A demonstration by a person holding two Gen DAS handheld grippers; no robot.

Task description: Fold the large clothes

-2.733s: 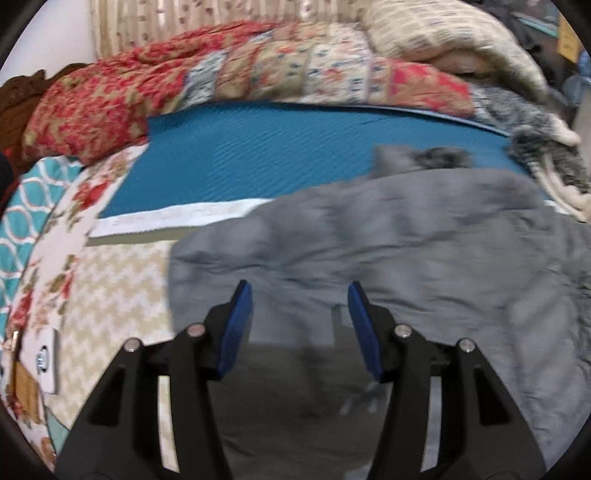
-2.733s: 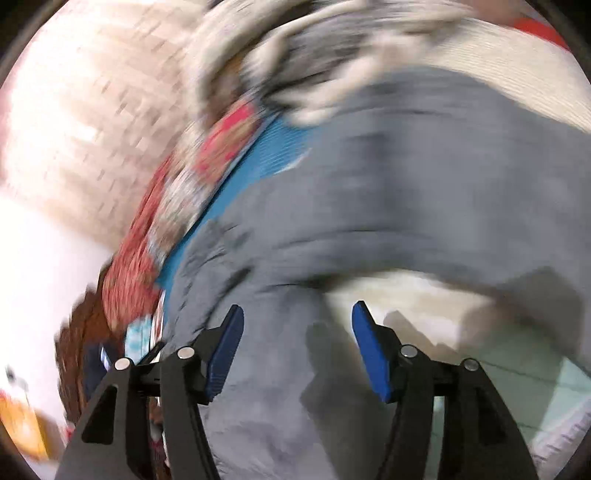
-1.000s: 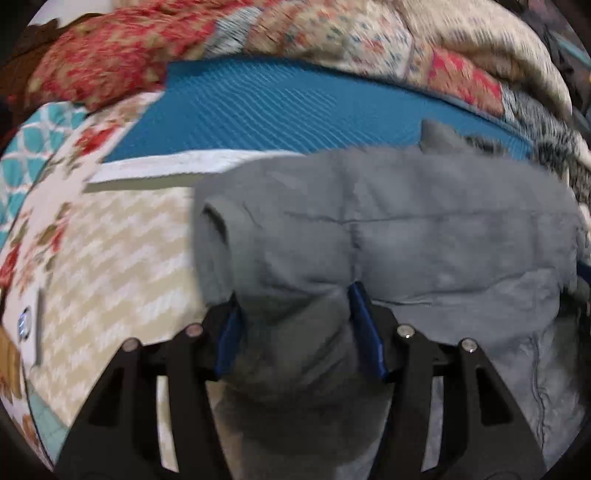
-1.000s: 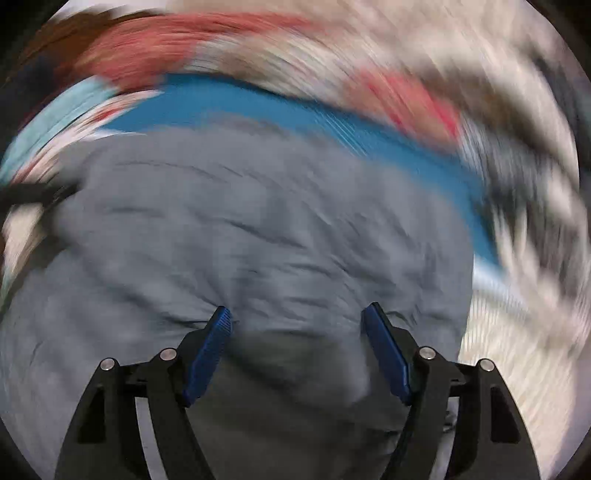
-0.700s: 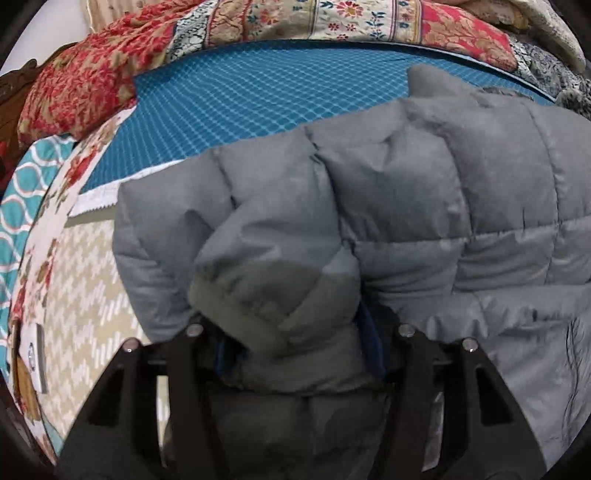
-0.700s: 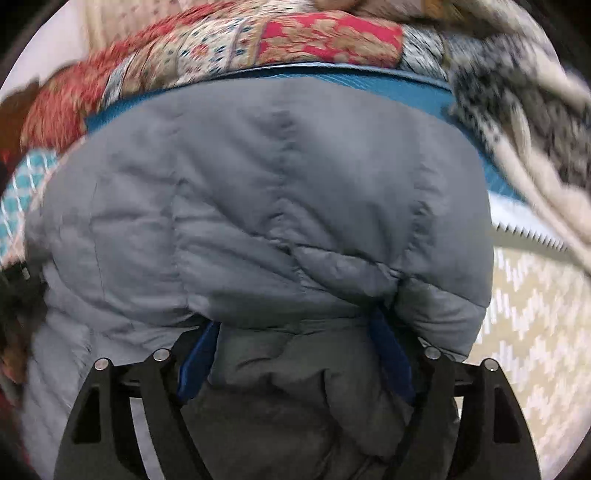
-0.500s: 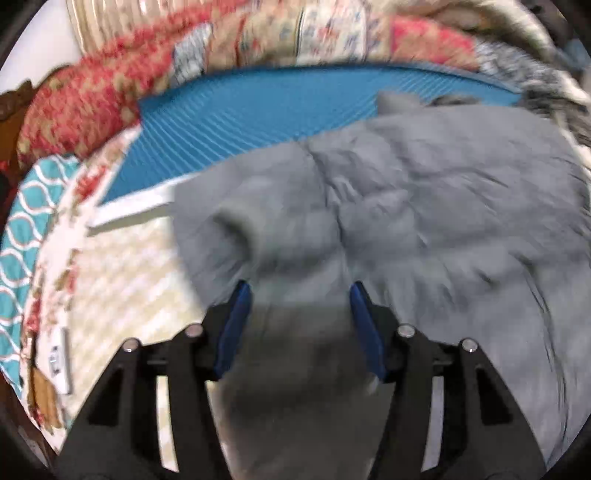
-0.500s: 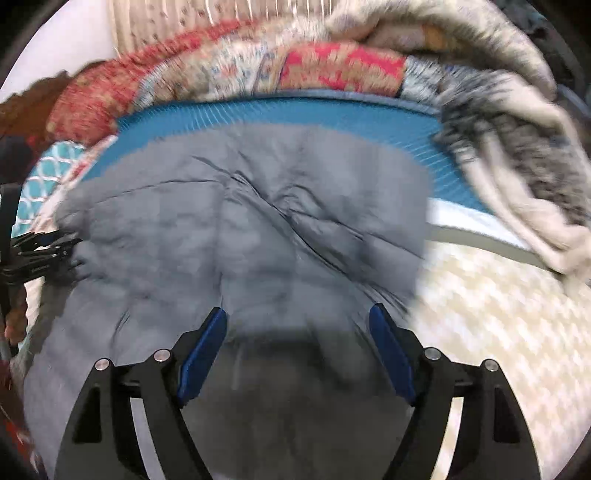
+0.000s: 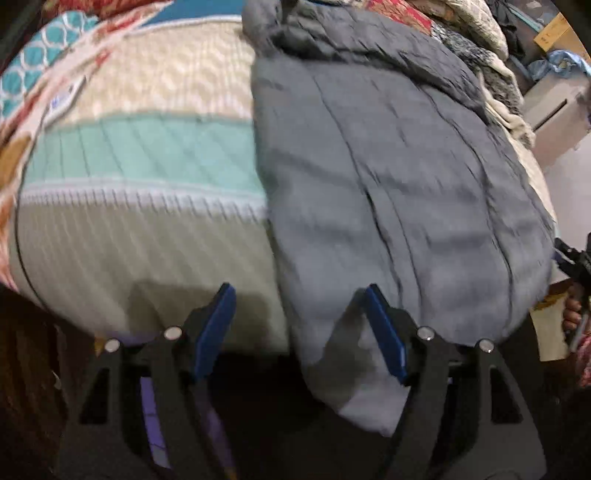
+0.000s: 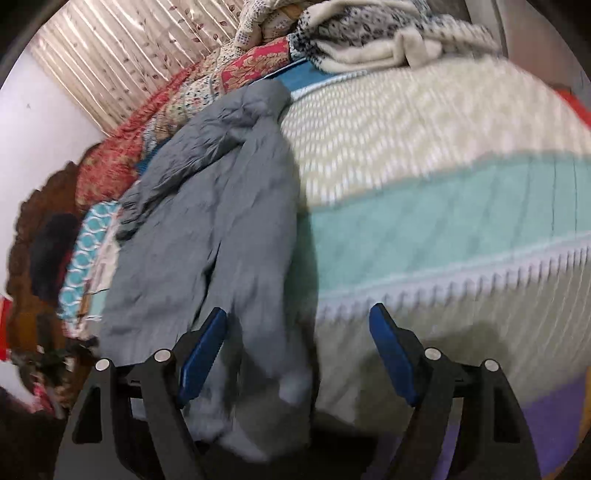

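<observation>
A grey puffer jacket [image 9: 399,177] lies lengthwise on the bed, folded narrow, with its lower end hanging over the near edge. My left gripper [image 9: 298,295] hovers at that end with its jaws opening. The jacket's left edge sits between the blue pads [image 9: 218,321] and neither pad presses on it. In the right wrist view the same jacket [image 10: 207,236] runs up the left side. My right gripper [image 10: 297,314] is open over its lower right edge, with cloth beside the left pad [image 10: 201,350] only. The right gripper's tip [image 9: 576,258] shows at the left view's right border.
The bedspread [image 9: 140,155] has cream chevron, teal and pale striped bands. Quilts and knitted blankets [image 10: 369,33] are piled at the head. A pale box or cabinet [image 9: 554,114] stands right of the bed. Dark floor lies below the bed's near edge. A striped curtain [image 10: 122,55] hangs behind.
Both grippers held folds of the jacket, then let go. Both have drawn back across the bed to its near edge. The jacket now lies flat and narrow.
</observation>
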